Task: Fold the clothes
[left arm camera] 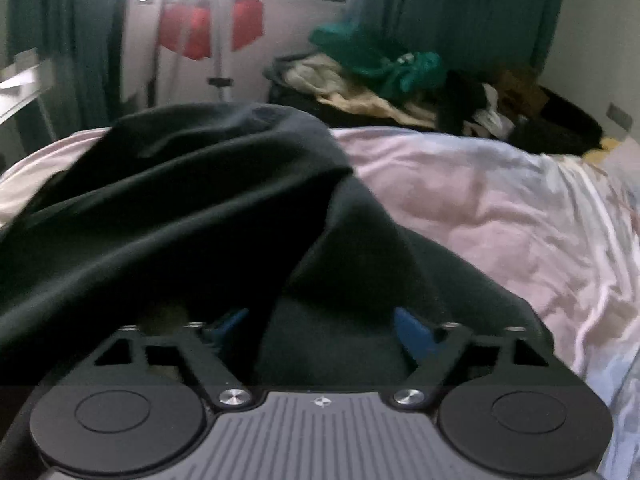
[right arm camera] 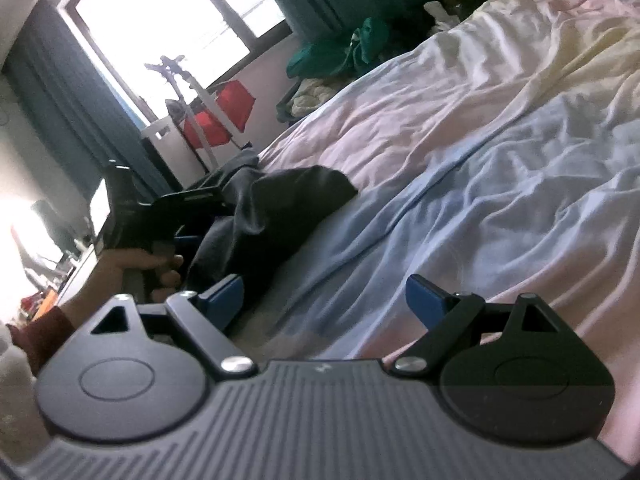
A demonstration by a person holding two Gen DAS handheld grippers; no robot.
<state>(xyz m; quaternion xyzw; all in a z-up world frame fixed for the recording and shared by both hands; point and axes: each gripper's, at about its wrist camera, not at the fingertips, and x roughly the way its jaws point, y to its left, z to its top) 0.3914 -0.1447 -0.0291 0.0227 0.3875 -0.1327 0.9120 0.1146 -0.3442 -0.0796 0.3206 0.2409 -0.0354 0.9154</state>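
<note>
Dark garment (left arm camera: 192, 216) lies bunched on the bed (left arm camera: 500, 208), draped toward the near left edge, cloth rising into the left claw (left arm camera: 320, 320). Blue pads spread wide with fabric hanging between; whether it actually bites the cloth, cannot tell. Right claw (right arm camera: 324, 300) released, fingers apart over bare sheet, nothing in it.

Right view: a hand (right arm camera: 140, 268) grips the left tool beside the heap (right arm camera: 272, 216).

Judgement: soft, light, limp knit; it will sag and slide on the sheet. Best taken at a hem or corner edge, pinching one layer.
</note>
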